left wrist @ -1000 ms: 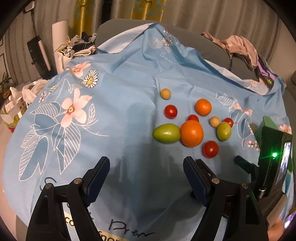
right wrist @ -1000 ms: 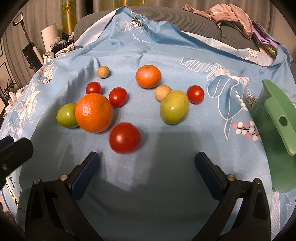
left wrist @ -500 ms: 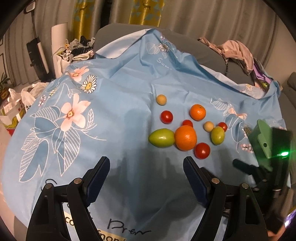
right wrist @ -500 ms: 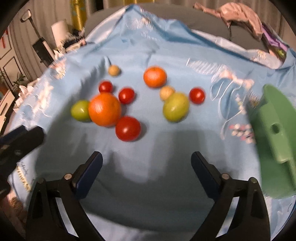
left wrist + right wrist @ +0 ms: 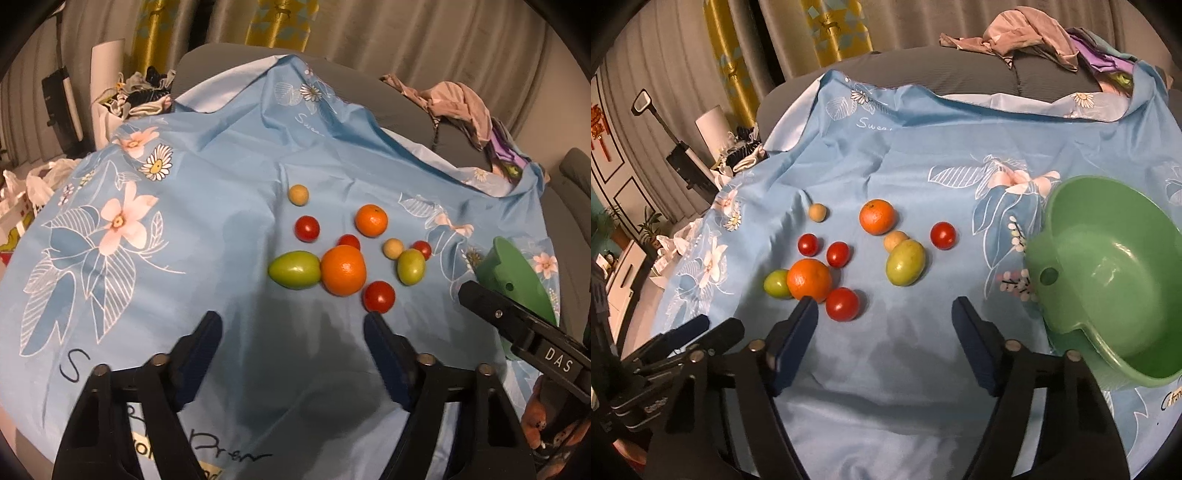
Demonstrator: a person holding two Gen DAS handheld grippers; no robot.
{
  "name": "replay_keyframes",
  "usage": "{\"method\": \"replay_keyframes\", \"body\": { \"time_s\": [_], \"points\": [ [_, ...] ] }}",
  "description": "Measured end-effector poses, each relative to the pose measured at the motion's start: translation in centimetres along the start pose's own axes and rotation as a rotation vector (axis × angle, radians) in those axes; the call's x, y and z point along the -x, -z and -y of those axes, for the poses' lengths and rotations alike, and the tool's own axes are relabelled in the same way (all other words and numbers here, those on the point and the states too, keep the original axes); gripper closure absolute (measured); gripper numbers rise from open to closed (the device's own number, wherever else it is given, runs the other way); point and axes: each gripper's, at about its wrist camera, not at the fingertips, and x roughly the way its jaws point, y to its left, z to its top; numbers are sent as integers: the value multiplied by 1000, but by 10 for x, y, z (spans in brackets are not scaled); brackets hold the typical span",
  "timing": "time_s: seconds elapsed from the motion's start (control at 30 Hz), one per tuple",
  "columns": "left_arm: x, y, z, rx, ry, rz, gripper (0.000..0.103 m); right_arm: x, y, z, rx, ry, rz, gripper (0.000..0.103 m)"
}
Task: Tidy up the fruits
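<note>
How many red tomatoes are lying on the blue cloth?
4. One lies nearest the hand-held grippers, beside the big orange; two lie behind that orange; one lies apart, toward the green bowl. None looks hidden.

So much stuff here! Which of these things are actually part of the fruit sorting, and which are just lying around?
Part of the job:
- large orange and small orange
- two green fruits
- red tomatoes
- two small tan fruits
- green basin
- left tool, right tool, both open

Just lying about:
- clothes heap
- flowered blue cloth
</note>
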Motion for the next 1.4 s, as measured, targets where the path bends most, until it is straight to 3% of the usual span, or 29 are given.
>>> {"method": "replay_keyframes", "body": {
  "time_s": [0.27, 0.47, 0.53, 0.6, 0.7, 0.8, 0.9, 1.0, 1.13, 1.33, 1.4],
  "points": [
    [2, -12, 11, 3, 66, -27, 44, 10, -15, 11, -95, -84, -16, 47],
    [-13, -49, 20, -6, 73, -72, 47, 0, -56, 10, -99, -69, -44, 48],
    [-26, -58, 20, -14, 45, -101, 61, -14, -66, 11, -109, -53, -57, 49],
    [-37, -64, 18, -28, 5, -108, 65, -28, -69, 14, -125, -40, -82, 56],
    [-47, -63, 4, 17, -18, -126, 65, -45, -63, 19, -140, -33, -110, 61],
    [-55, -61, -4, 53, 7, -155, 65, -63, -57, 22, -146, -26, -166, 59],
    [-56, -61, 0, 46, 28, -146, 65, -73, -56, 30, -175, -19, -187, 59],
    [-63, -61, 1, 95, 75, -187, 68, -78, -53, 34, -187, -18, -198, 59],
    [-67, -59, 0, 118, -1, -201, 68, -80, -51, 36, -191, -32, -208, 59],
    [-66, -56, -9, 245, -7, -206, 68, -81, -51, 36, -191, -28, -207, 59],
    [-67, -55, -6, 239, -23, -198, 68, -83, -51, 35, -189, -30, -211, 59]
  ]
}}
